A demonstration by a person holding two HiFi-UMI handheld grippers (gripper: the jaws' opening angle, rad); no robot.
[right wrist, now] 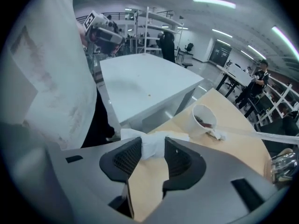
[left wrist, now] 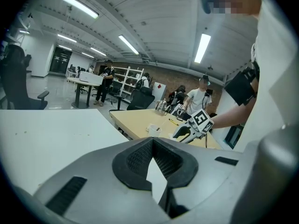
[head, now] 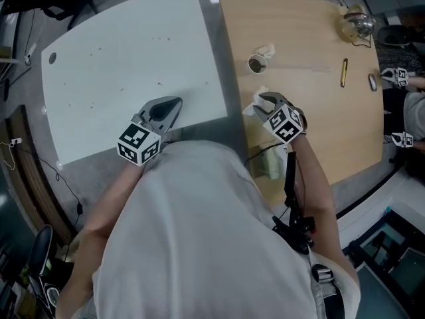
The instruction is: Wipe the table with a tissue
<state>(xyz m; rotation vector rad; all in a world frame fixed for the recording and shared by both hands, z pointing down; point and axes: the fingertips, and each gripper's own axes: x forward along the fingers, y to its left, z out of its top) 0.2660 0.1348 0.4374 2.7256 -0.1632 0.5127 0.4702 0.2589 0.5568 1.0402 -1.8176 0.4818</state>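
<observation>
Currently, we hold the right claw (head: 265,102) clenched on the tissue (right wrist: 150,144), above the wooden bench (head: 319,105) near its edge beside the white bench (head: 113,72). The left claw (head: 174,106) is closed and empty, over the white bench's near edge. 1 paper cup (head: 257,63) stands farther along the same wooden edge.

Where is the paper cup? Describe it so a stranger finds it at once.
Start at the wooden table, right of the white table. Near its left edge stands a small white paper cup with dark residue inside, a crumpled tissue beside it; it is the only cup there.
</observation>
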